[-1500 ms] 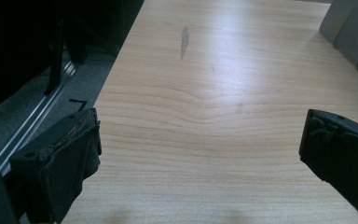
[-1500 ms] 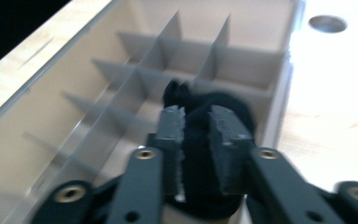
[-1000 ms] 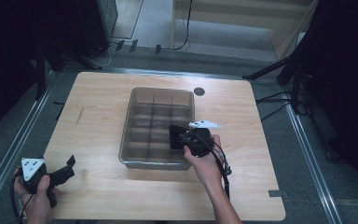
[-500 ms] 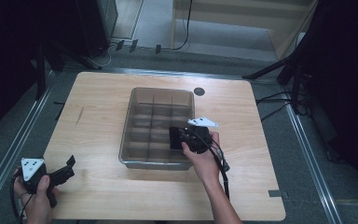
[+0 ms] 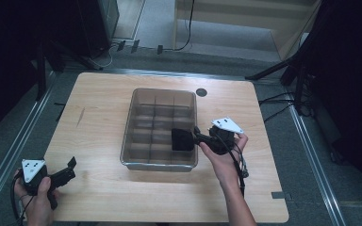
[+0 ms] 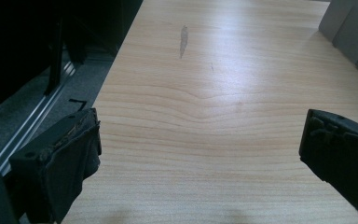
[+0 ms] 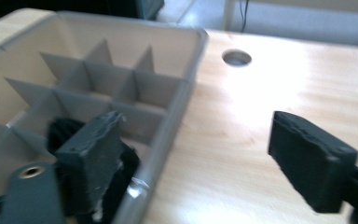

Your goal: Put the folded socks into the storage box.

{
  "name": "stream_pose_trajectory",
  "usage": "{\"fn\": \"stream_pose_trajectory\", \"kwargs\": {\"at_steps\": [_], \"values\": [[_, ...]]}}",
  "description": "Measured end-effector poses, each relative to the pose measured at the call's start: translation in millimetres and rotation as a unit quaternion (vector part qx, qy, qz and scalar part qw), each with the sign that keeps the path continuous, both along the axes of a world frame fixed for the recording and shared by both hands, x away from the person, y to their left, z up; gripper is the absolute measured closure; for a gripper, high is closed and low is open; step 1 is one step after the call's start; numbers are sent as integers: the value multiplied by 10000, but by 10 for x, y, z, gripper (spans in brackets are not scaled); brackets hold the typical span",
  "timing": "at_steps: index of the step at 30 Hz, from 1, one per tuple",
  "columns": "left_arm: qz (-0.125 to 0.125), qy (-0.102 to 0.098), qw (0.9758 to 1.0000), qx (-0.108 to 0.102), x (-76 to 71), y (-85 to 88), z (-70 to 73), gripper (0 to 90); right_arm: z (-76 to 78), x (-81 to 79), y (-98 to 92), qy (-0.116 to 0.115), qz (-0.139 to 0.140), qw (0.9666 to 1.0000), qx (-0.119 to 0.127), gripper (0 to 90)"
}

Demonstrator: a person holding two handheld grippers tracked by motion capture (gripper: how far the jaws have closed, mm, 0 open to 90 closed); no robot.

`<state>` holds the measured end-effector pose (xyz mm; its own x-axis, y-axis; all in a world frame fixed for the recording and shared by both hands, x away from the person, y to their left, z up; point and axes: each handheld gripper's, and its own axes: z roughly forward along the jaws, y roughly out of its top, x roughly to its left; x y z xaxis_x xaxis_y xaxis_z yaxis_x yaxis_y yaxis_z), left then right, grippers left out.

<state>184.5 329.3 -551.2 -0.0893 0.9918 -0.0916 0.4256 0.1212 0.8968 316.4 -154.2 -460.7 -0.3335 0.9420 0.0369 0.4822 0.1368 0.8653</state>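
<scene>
Right gripper (image 5: 185, 140) spread wide over the tray's right wall; left gripper (image 5: 65, 175) idle and open at the table's near-left corner.

Right gripper, seen from its own view (image 7: 205, 154), has its jaws well apart and straddles the right wall of the divided tray (image 5: 160, 92): one jaw sits inside a compartment in the right-hand column, second row from the near end, the other hangs outside over the wooden table (image 5: 99, 94). A dark object (image 7: 60, 128) lies in that compartment just beside the inner jaw; what it is cannot be told, and nothing is clamped. Left gripper's own view (image 6: 200, 149) shows jaws wide apart over bare wood, holding nothing, well apart from the tray. A round hole (image 5: 201, 92) in the tabletop lies just beyond the tray's far-right corner.
</scene>
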Motion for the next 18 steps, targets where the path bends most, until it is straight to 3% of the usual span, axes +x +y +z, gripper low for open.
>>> {"fn": "stream_pose_trajectory", "kwargs": {"at_steps": [3, 4, 8, 15, 18], "values": [[3, 6, 10000, 3, 0, -1, 0, 0, -12, -17, -94, 63, -59, 9999, 85, 124], [3, 7, 10000, 7, 0, -2, 0, 0, -27, -44, -191, 27, -147, 9999, 75, 56], [18, -10, 10000, -1, 1, -5, 0, 0, -51, -78, -343, 52, -163, 9997, 189, 6], [18, -7, 10000, 12, 0, -6, 0, 0, -166, -179, -781, 87, -510, 9984, 225, 0], [20, -6, 10000, 16, 0, -6, 0, 0, -193, -206, -887, 69, -616, 9979, 187, 0]]}}
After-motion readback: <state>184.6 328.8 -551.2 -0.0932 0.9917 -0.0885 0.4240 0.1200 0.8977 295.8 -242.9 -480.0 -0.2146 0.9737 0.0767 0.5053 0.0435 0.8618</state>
